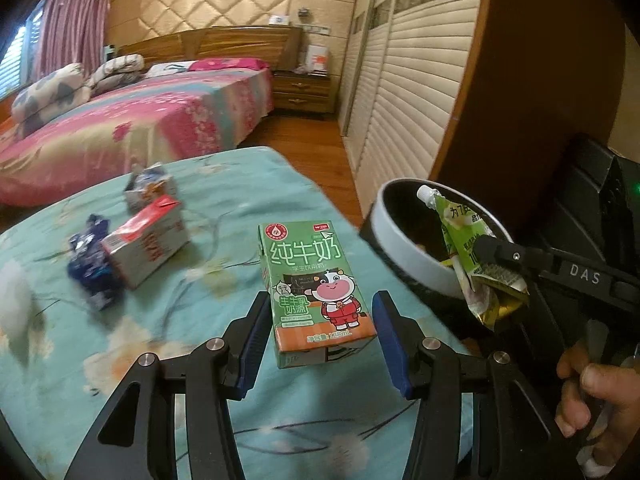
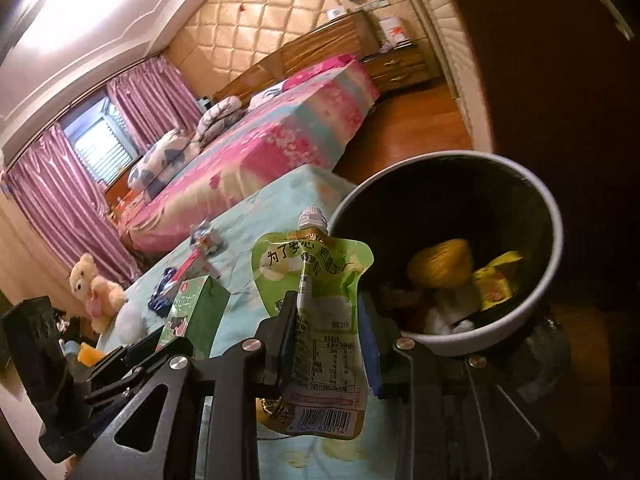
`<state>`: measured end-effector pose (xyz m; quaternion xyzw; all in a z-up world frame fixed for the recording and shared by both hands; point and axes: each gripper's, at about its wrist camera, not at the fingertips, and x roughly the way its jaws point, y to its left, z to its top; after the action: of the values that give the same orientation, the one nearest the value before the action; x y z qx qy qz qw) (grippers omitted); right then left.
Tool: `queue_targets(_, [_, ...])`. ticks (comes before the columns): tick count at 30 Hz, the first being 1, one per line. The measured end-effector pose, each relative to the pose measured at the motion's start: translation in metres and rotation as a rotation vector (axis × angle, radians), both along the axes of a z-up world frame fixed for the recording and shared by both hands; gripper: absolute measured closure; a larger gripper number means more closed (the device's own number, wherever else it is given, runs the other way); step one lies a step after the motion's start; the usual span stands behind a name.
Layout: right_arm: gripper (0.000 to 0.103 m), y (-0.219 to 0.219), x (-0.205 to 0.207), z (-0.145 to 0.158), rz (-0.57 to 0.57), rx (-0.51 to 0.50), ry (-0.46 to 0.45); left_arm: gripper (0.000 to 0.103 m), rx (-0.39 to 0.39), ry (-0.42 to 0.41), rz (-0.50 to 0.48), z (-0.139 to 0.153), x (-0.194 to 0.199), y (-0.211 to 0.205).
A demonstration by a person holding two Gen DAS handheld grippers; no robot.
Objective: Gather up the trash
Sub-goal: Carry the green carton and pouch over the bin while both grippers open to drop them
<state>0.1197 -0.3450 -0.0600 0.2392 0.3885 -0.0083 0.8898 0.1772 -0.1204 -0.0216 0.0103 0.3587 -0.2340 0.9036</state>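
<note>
My left gripper (image 1: 320, 332) is shut on a green milk carton (image 1: 316, 292), held upright above the teal floral tablecloth (image 1: 200, 340); the carton (image 2: 192, 308) also shows in the right wrist view. My right gripper (image 2: 328, 320) is shut on a green spout pouch (image 2: 316, 280), spout up, just left of the white bin (image 2: 556, 240). In the left wrist view that pouch (image 1: 460, 236) hangs over the bin's rim (image 1: 400, 240). Yellow wrappers and white scraps lie inside the bin. On the cloth lie a red-and-white carton (image 1: 148, 244), a blue wrapper (image 1: 92, 264) and a small crushed carton (image 1: 150, 188).
A blurred white object (image 1: 16, 312) lies at the cloth's left edge. A person's hand (image 1: 592, 392) grips the right tool. A teddy bear (image 2: 94, 288) sits beyond the table's far left. A pink bed (image 1: 120, 128), a nightstand (image 1: 304, 92) and louvred wardrobe doors (image 1: 400, 100) stand behind.
</note>
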Motion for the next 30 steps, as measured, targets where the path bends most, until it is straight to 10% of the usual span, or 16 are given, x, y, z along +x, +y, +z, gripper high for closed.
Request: queue_targets(30, [0.074,-0.09,0.014,-0.014,-0.137,-0.001,0.033,0.053,0.057,-0.02,-0.165,-0.005,0.052,-0.114])
